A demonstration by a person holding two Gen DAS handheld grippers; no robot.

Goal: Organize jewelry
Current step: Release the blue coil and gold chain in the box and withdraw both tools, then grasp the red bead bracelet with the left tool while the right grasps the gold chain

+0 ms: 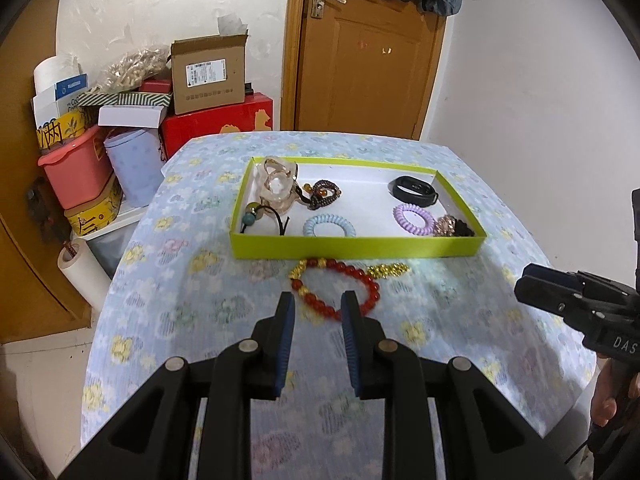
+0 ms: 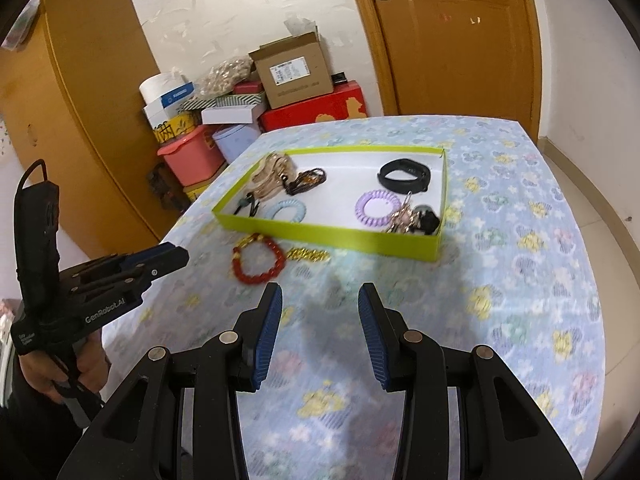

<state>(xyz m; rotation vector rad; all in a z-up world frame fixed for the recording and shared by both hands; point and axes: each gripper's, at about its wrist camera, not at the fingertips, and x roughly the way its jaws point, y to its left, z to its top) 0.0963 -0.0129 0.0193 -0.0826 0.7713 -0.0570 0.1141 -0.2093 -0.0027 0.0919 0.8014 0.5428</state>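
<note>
A lime-green tray (image 1: 356, 247) (image 2: 324, 236) with a white floor sits on the flowered table. It holds a clear hair claw (image 1: 278, 186), a blue coil tie (image 1: 329, 227), a purple coil tie (image 1: 414, 219) (image 2: 377, 207), a black band (image 1: 414, 190) (image 2: 404, 176) and other small pieces. In front of the tray, on the cloth, lie a red bead bracelet (image 1: 340, 288) (image 2: 258, 266) and a gold chain piece (image 1: 390, 270) (image 2: 308, 255). My left gripper (image 1: 318, 304) hangs open over the bracelet's near side, holding nothing. My right gripper (image 2: 320, 296) is open and empty, off to the right of the bracelet.
The table's flowered cloth (image 1: 200, 304) drops off at the left and right edges. Stacked boxes, a pink bin (image 1: 76, 168) and paper rolls crowd the floor left of the table. A wooden door (image 1: 360, 48) stands behind. A hand (image 2: 48, 368) holds the left gripper.
</note>
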